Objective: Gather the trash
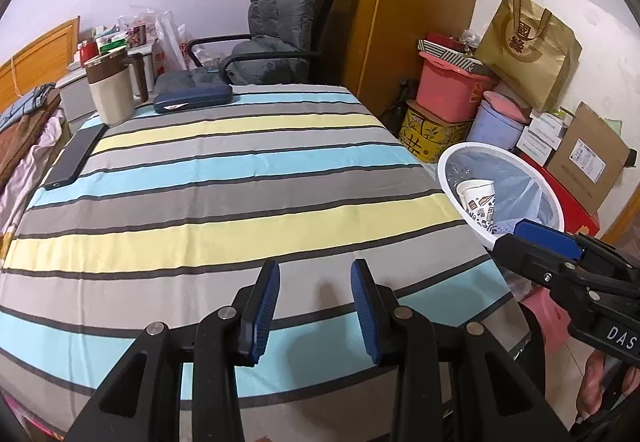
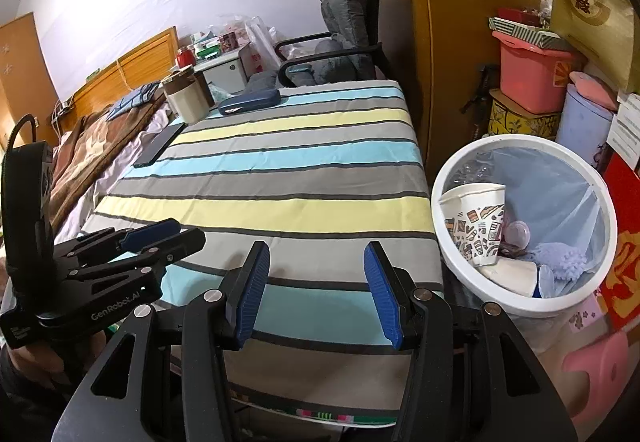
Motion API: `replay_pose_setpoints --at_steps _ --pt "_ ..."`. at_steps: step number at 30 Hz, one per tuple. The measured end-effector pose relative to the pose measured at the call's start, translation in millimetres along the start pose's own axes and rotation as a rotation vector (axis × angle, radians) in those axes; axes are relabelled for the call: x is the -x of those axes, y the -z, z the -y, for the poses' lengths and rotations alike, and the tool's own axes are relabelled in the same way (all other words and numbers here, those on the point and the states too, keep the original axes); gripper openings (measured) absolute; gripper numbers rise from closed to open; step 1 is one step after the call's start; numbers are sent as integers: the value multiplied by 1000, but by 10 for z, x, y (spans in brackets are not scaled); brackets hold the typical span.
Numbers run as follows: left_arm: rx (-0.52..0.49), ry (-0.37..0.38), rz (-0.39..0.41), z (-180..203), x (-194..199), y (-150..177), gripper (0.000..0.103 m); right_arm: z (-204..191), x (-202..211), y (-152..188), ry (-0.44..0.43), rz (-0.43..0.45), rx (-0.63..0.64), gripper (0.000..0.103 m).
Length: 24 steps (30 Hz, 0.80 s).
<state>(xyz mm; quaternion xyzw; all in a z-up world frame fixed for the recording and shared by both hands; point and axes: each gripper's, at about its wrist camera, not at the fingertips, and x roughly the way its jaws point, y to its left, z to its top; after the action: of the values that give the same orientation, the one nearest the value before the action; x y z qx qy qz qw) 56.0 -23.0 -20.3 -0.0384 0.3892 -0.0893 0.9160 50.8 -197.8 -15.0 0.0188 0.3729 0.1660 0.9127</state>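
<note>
At the upper left of the left wrist view, a brown-and-beige lidded mug (image 1: 113, 89) stands on the striped tablecloth (image 1: 240, 178), with a black phone (image 1: 75, 157) lying flat just below it and a dark blue case (image 1: 193, 98) to its right. What the mug holds cannot be seen. At bottom centre the left gripper (image 1: 315, 316) is spread, with nothing between its blue pads. At the right edge of the cloth stands the white trash bin (image 1: 452, 158), lined with a clear bag. The right gripper (image 2: 316, 292) is also spread and empty, over the near edge of the cloth. In the right wrist view's right half the bin holds a patterned paper cup (image 2: 478, 226) tipped against its left wall, a small clear lid (image 2: 519, 231), a fuzzy pale-blue cloth (image 2: 562, 262) and white paper (image 2: 514, 276).
</note>
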Motion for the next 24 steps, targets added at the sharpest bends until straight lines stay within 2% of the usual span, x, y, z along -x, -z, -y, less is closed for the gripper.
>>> replay_pose_setpoints --at_steps 24 --pt "20 -18 18 -16 120 88 37 -75 24 44 3 7 19 51"
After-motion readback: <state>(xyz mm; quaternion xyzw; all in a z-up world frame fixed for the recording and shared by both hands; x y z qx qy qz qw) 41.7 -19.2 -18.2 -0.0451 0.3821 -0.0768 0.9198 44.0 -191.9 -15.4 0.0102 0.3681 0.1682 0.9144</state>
